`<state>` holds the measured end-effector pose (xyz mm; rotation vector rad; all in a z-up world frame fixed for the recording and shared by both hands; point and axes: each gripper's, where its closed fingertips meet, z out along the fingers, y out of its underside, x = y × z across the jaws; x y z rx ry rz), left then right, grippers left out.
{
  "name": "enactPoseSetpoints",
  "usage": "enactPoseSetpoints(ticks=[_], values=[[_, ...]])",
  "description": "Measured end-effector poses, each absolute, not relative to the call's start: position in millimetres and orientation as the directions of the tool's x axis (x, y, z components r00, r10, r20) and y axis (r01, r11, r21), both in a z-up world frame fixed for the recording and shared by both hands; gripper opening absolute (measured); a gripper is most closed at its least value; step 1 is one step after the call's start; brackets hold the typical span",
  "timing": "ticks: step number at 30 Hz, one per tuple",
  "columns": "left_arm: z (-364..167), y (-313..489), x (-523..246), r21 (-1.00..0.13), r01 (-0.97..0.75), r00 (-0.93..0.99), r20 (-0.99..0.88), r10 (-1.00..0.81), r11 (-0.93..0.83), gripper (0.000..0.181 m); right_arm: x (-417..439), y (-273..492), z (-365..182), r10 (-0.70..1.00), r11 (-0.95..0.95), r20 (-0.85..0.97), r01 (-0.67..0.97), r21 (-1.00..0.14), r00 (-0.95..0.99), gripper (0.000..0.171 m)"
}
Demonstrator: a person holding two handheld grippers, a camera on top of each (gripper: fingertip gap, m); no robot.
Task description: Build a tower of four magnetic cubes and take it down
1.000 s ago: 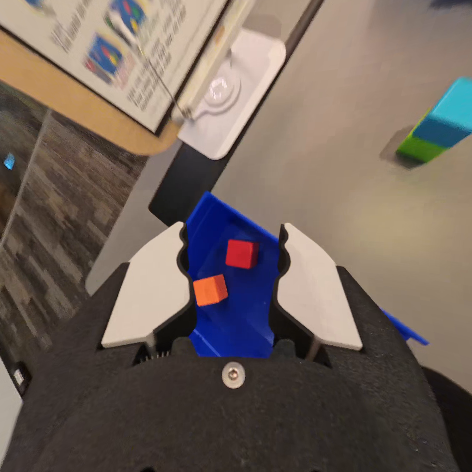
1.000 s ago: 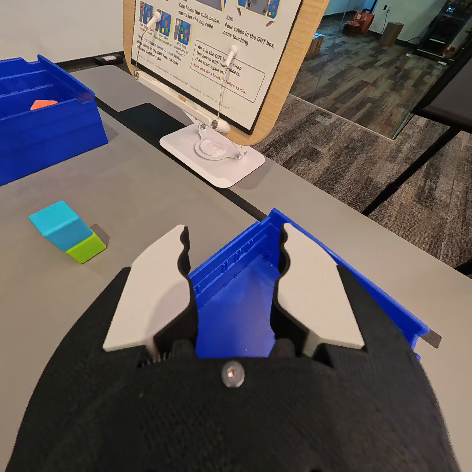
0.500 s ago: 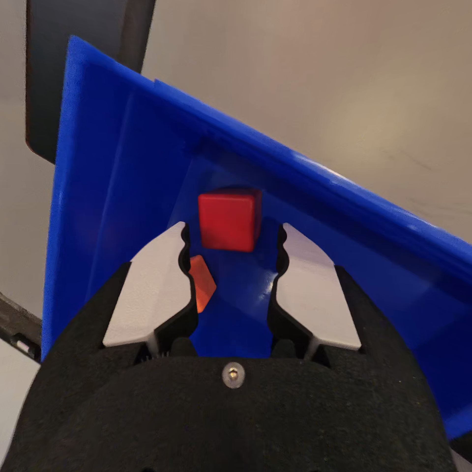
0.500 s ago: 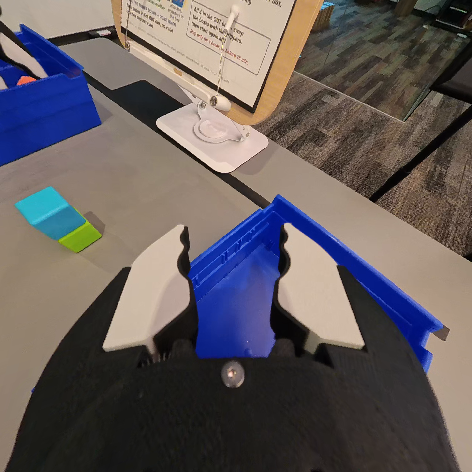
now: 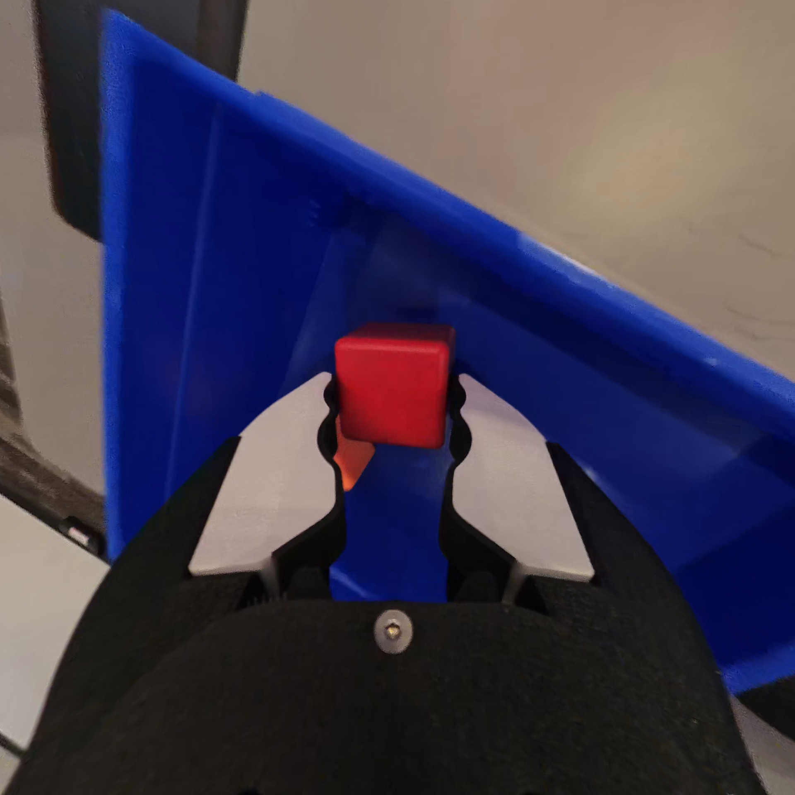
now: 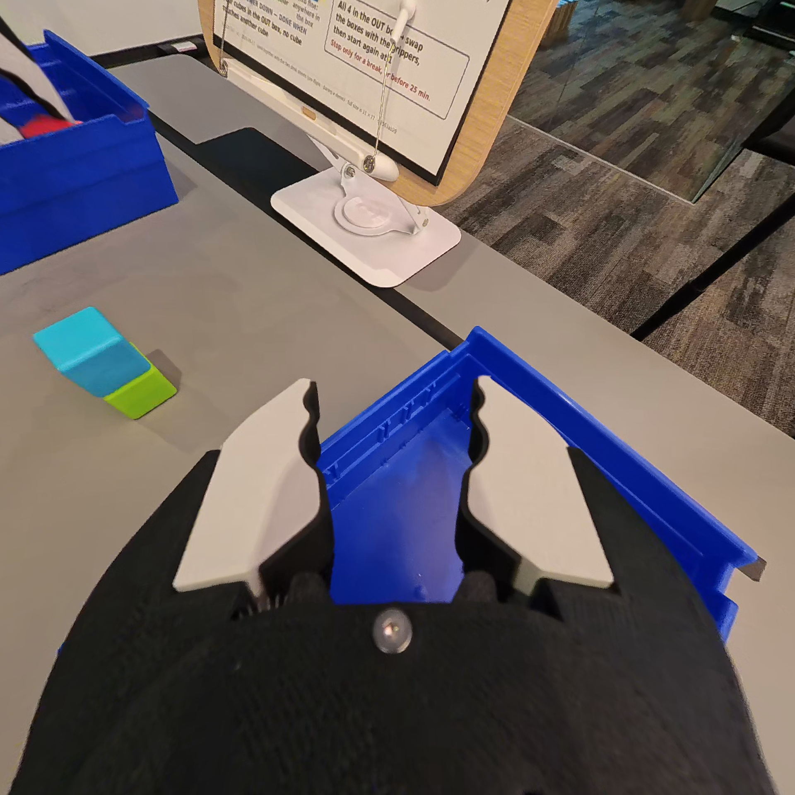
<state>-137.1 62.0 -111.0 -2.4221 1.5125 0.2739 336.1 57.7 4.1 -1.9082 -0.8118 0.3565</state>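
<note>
My left gripper (image 5: 393, 383) is down inside a blue bin (image 5: 215, 301), shut on a red cube (image 5: 391, 387) held between its fingertips. An orange cube (image 5: 355, 462) lies on the bin floor just below left, partly hidden by the left finger. In the right wrist view a cyan cube (image 6: 92, 348) sits stacked on a green cube (image 6: 142, 393) on the grey table. My right gripper (image 6: 393, 387) is open and empty above a second blue bin (image 6: 602, 456), whose visible floor is bare. The left bin (image 6: 86, 180) shows far left with the red cube (image 6: 43, 127).
A white stand (image 6: 370, 223) holding a wood-backed instruction sheet (image 6: 387, 51) is at the table's far edge, between the two bins. A black strip (image 6: 249, 159) runs along the table beside it. Patterned carpet floor (image 6: 645, 172) lies beyond the edge. The gap from one gripper's tips to the other's is roughly 50 cm.
My left gripper dropped into the bin, moved forward around the red cube and closed on it. My right gripper stayed open over its bin and shifted slightly.
</note>
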Motion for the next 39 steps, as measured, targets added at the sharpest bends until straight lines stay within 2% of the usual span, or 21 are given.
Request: enactPoseSetpoints(ticks=[6,10,13,16,23,30,39], values=[[-12,48,-117,-0.260,-0.903,0.425,-0.438,-0.792,-0.341,0.049,336,57,5,0.672,-0.281,0.104,0.382,-0.880,0.733,0.069],[40,19,-65,-0.372,-0.889,0.420,-0.430,-0.799,-0.267,0.049,333,53,7,0.676,-0.274,0.102,0.377,-0.885,0.730,0.069],[55,-12,-9,-0.456,-0.872,0.372,-0.375,-0.849,-0.181,0.049,331,51,9,0.677,-0.267,0.117,0.390,-0.881,0.726,0.069],[50,-39,40,-0.502,-0.859,0.298,-0.328,-0.896,-0.102,0.049,328,48,13,0.679,-0.255,0.127,0.394,-0.883,0.723,0.069],[6,-62,111,-0.474,-0.881,0.145,-0.288,-0.946,0.010,0.049,325,41,16,0.683,-0.249,0.143,0.411,-0.877,0.717,0.069],[-34,-55,132,-0.393,-0.918,0.050,-0.253,-0.966,0.056,0.049,328,41,10,0.679,-0.272,0.148,0.433,-0.859,0.719,0.069],[-58,-42,139,-0.292,-0.950,-0.033,-0.263,-0.964,0.112,0.048,334,44,6,0.677,-0.290,0.122,0.415,-0.862,0.726,0.069]])
